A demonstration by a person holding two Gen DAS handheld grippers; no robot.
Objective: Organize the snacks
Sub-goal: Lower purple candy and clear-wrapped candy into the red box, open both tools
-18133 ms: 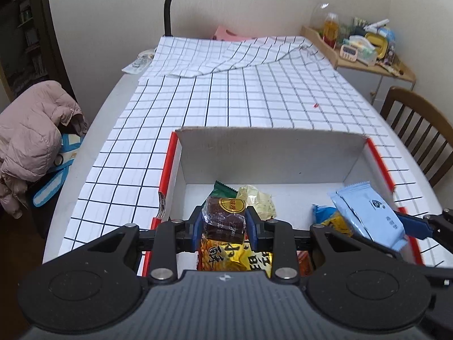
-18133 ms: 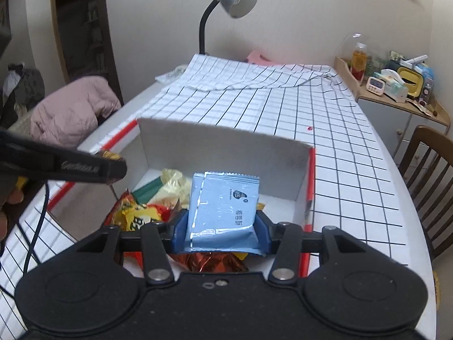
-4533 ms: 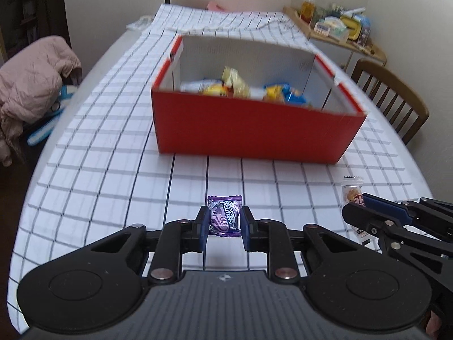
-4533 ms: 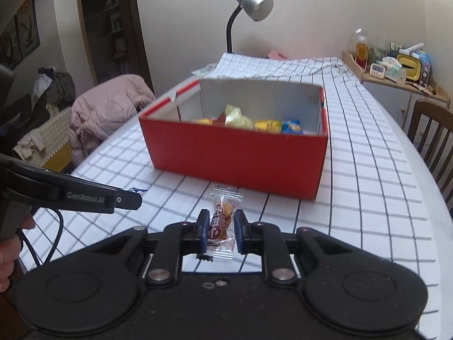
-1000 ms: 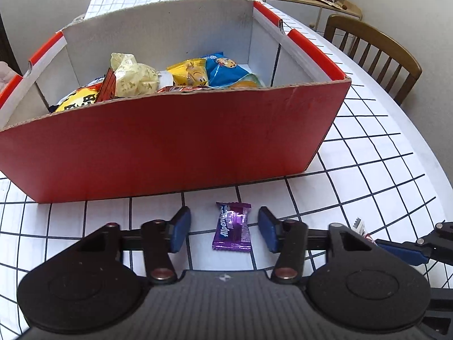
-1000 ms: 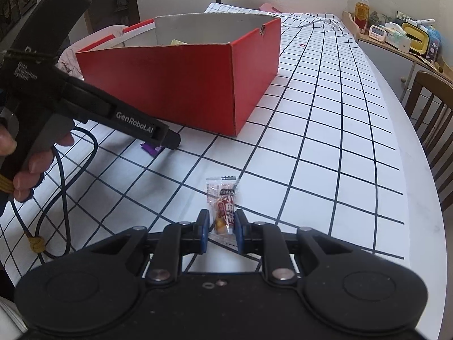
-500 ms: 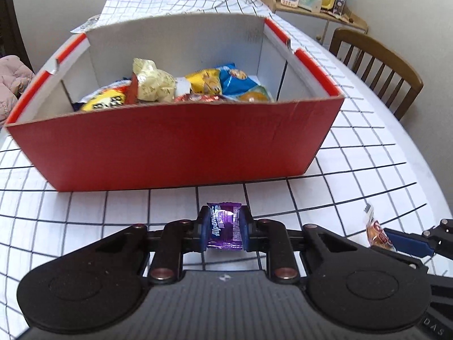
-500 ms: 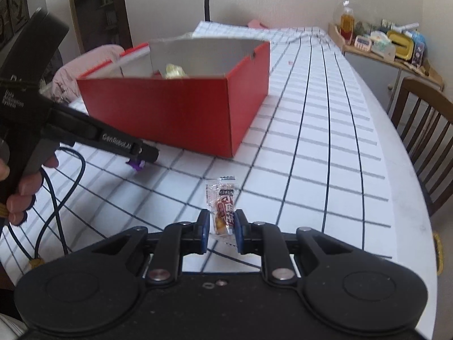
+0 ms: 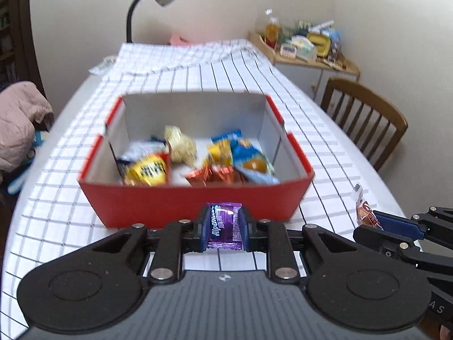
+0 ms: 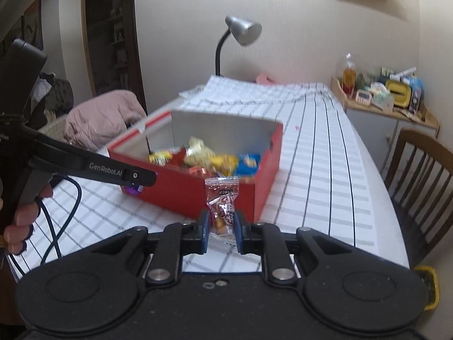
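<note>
Left hand-held gripper (image 9: 223, 228) clamps purple candy (image 9: 224, 223); right hand-held gripper (image 10: 221, 228) clamps clear-wrapped sweet (image 10: 222, 206); red box (image 9: 195, 206) ahead.

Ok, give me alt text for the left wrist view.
The left gripper is shut on a purple candy, held before an open red box of mixed snack packets on a grid-patterned tablecloth. At right, the right gripper holds a clear-wrapped candy.

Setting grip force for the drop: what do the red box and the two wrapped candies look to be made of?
Red open-top box: apparently cardboard, matte red outside, plain grey-white inside, with thin flat walls.
Purple candy wrapper in the left tongs: glossy foil-like film, judging by its bright glare.
Clear red-printed candy wrapper in the right tongs: thin see-through plastic with a crimped, serrated top.
</note>
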